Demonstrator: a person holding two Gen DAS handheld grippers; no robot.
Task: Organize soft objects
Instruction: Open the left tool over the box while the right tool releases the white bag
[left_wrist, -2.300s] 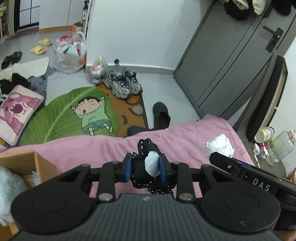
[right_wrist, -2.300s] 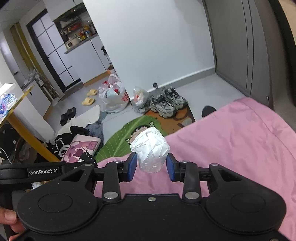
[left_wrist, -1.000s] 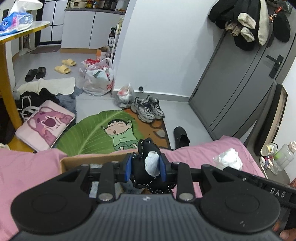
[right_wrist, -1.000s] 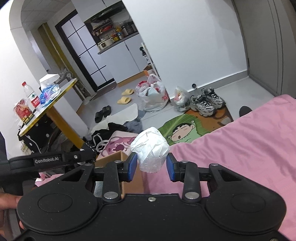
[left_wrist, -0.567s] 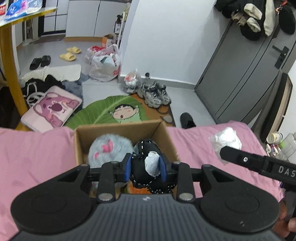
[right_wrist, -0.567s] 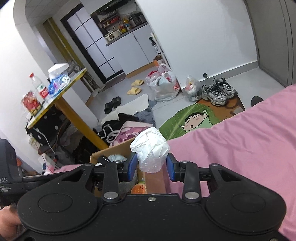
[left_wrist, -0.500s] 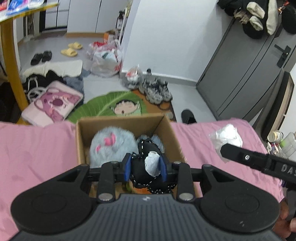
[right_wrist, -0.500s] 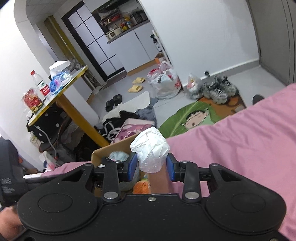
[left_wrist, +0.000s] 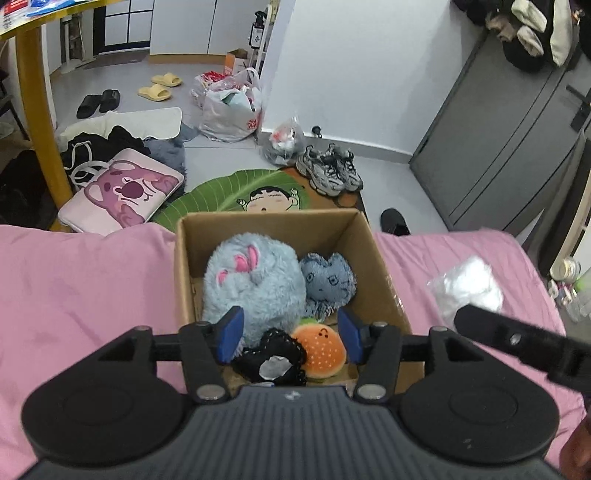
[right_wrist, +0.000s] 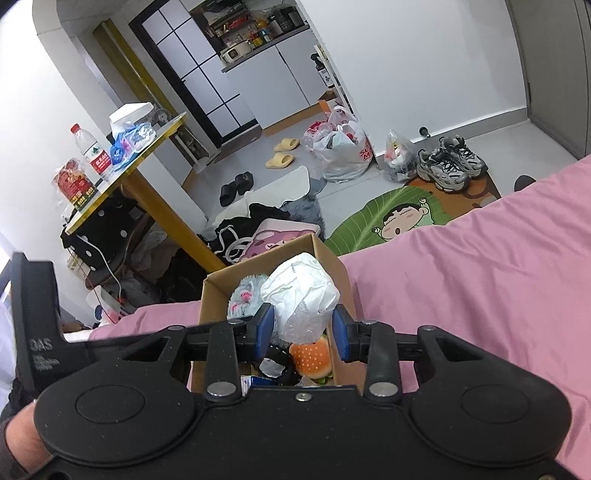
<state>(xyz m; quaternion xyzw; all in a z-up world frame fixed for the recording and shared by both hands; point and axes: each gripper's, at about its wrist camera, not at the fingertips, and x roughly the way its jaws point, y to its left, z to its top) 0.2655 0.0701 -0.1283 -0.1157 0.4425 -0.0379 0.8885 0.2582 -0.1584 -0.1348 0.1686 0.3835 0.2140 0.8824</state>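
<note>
A cardboard box (left_wrist: 384, 266) sits on the pink bed. Inside lie a big blue fluffy plush (left_wrist: 251, 284), a small blue heart plush (left_wrist: 328, 282), an orange burger plush (left_wrist: 321, 350) and a black soft item with a grey patch (left_wrist: 273, 362). My left gripper (left_wrist: 290, 334) is open just above the box, over the black item. My right gripper (right_wrist: 303, 330) is shut on a white crumpled plastic-wrapped bundle (right_wrist: 301, 295), held above the box (right_wrist: 221, 288). The bundle also shows in the left wrist view (left_wrist: 469, 288).
Pink bedsheet (left_wrist: 74, 288) surrounds the box. Beyond the bed edge lie a green cartoon rug (left_wrist: 251, 192), sneakers (left_wrist: 328, 171), bags, a pink cushion (left_wrist: 122, 190) and a yellow-legged table (right_wrist: 147, 184). A grey door (left_wrist: 498, 140) stands at right.
My left gripper has opened and the black soft item has dropped into the box. My right gripper, with the white bundle, has moved over the box.
</note>
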